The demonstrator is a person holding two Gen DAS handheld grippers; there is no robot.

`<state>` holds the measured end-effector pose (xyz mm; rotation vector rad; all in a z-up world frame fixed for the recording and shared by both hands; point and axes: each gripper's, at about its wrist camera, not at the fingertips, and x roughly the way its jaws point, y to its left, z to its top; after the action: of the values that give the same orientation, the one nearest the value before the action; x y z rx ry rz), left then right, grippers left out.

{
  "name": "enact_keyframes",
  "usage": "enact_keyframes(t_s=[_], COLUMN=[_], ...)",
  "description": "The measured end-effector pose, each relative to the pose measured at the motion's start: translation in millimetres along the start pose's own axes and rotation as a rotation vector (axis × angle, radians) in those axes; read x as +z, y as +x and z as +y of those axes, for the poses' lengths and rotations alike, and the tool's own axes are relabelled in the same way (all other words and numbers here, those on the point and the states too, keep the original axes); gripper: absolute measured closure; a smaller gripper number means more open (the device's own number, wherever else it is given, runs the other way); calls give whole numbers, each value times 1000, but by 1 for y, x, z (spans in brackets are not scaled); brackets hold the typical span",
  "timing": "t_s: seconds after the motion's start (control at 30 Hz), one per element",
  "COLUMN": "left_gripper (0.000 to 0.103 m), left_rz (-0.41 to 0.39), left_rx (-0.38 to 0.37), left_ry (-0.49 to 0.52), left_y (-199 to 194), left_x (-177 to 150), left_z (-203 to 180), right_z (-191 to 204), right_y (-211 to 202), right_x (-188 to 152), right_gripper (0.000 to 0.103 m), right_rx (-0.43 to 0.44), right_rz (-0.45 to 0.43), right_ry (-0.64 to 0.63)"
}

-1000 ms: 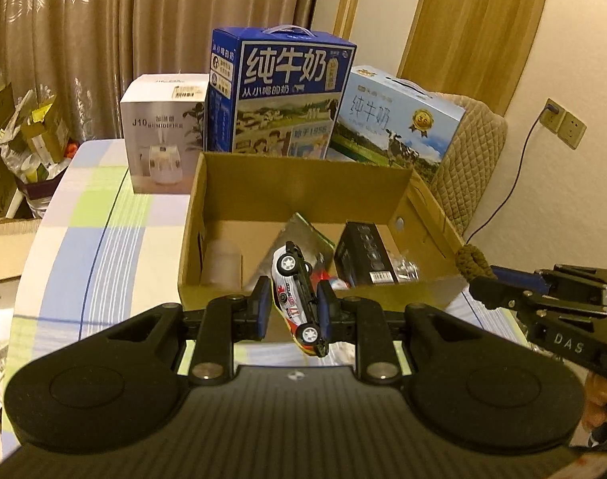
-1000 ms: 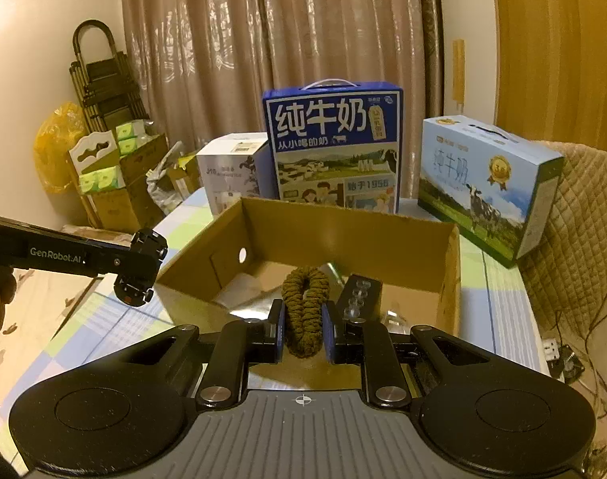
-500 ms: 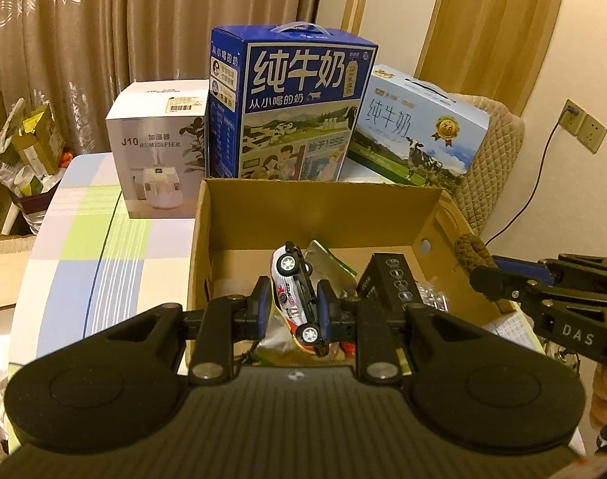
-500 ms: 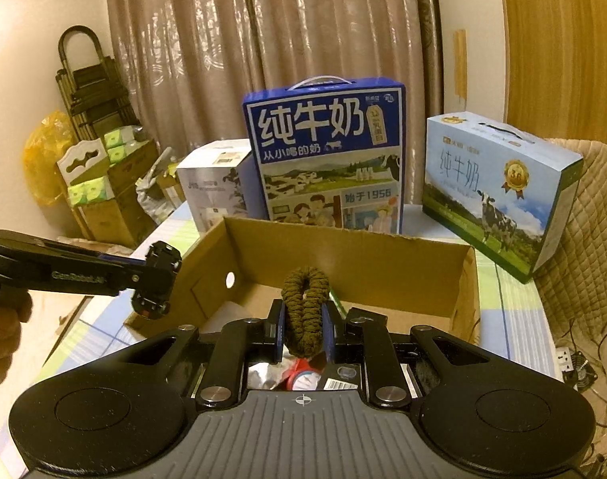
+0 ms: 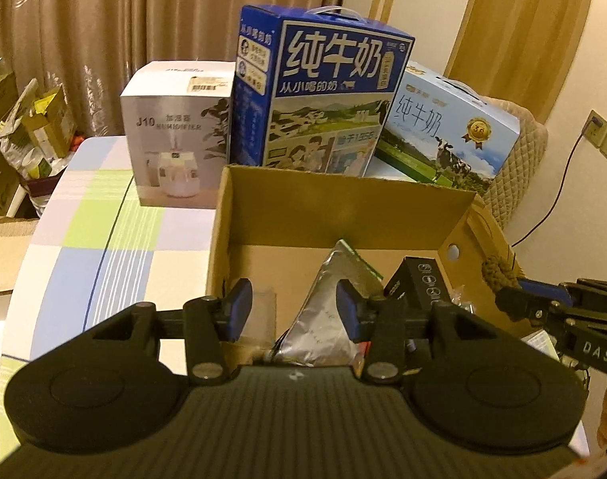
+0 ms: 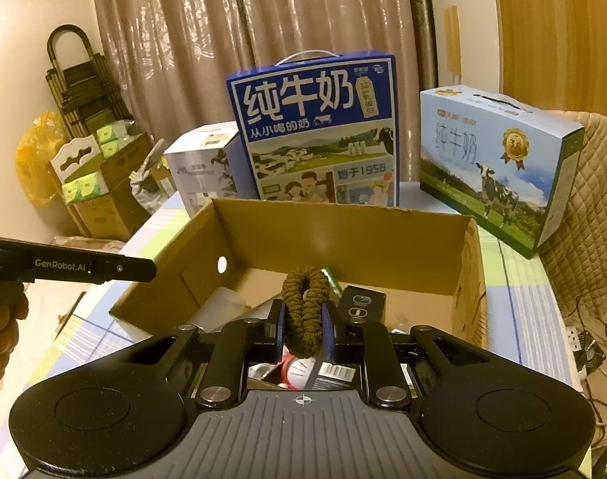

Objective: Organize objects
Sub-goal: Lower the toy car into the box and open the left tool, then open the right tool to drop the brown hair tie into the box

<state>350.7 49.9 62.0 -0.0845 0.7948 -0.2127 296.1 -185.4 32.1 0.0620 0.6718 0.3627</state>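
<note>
An open cardboard box (image 5: 343, 207) stands on the table, with a silver foil pouch (image 5: 323, 311) and a black carton (image 5: 427, 279) inside. My left gripper (image 5: 293, 311) hangs over the box's near edge. Its jaws are opening and nothing is between them; the pouch lies below the gap. The toy car does not show in the left wrist view. My right gripper (image 6: 305, 327) is shut on a brown braided rope loop (image 6: 305, 299) above the box (image 6: 343, 239). A white and red object (image 6: 299, 369) lies under its fingers, mostly hidden.
Behind the box stand a dark blue milk carton (image 5: 327, 95), a light blue milk carton (image 5: 443, 135) and a white humidifier box (image 5: 175, 139). A checked cloth (image 5: 104, 239) covers the table. A quilted chair (image 6: 591, 215) is at the right, stacked boxes (image 6: 92, 183) on the floor at the left.
The left jaws have spread apart and the toy car they held is gone from between them. Both grippers have moved forward over the box, the right still gripping the rope loop.
</note>
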Motion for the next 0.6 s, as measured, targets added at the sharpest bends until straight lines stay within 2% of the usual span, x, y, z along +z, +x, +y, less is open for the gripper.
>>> enact_keyframes(t_s=[0.23,0.27,0.33,0.37,0.6], left_gripper=[56,55,53,50,36], left_rz=[-14,-16,-18,-19,-34], left_rx=[-4,-6,-9,-9,9], left_ry=[-10,-10,-12,-11,-14], left_y=[-10,-11,-13,-14,-28], left_x=[-5,-6,-8,-9,-23], left_z=[3,2,2,2,7], right_z=[2,2,-3,-5,-9], right_y=[5,7,8,5,-18], right_x=[11,13,15,14,1], right_gripper=[86,80,40,35,35], right_rx=[32,61,98,92,76], right_rz=[-14,-22,-51,-76,-90], right_ry=[19,25,57,80,116])
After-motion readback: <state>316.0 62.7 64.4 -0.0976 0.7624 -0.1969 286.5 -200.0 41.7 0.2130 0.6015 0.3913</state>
